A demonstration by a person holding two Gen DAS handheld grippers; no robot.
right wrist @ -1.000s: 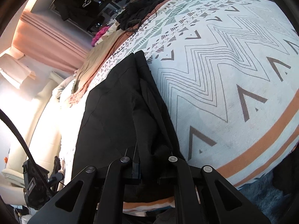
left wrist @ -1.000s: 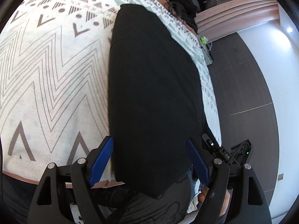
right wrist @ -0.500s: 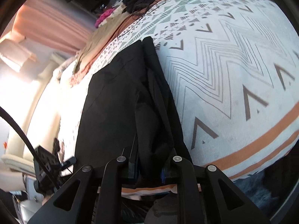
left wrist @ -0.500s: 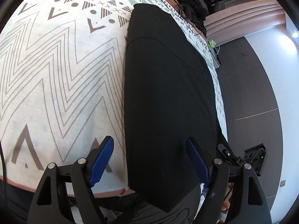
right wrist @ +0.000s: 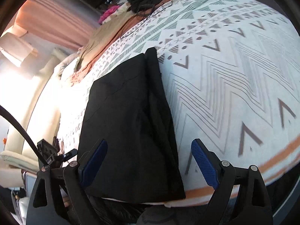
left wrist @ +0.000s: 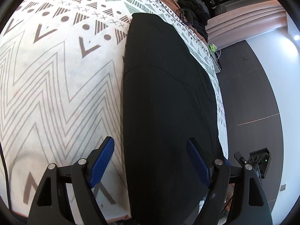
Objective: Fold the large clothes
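In the left wrist view, the patterned cover [left wrist: 56, 86] of the bed fills the left side, white with grey zigzags and triangles. The left gripper [left wrist: 150, 159] hangs over the near edge with its jaws spread wide and nothing between them; its blue pads [left wrist: 102, 161] sit either side of the garment's near end, the left one over bare cover. The black garment [left wrist: 165, 103] lies as a long folded strip running away from the camera, flat on the cover. Right of it a narrow band of cover shows, then the dark floor [left wrist: 253, 97]. At the far end a dark pile [left wrist: 193, 16] of clothes sits on the bed.

In the right wrist view, the garment [right wrist: 127, 121] lies left of centre, a narrower folded layer along its right edge, its near end at the bed's edge. The right gripper [right wrist: 150, 161] has its jaws spread apart, empty, straddling that near end. The cover [right wrist: 234, 86] stretches to the right, with an orange stripe [right wrist: 281, 150] near its border.
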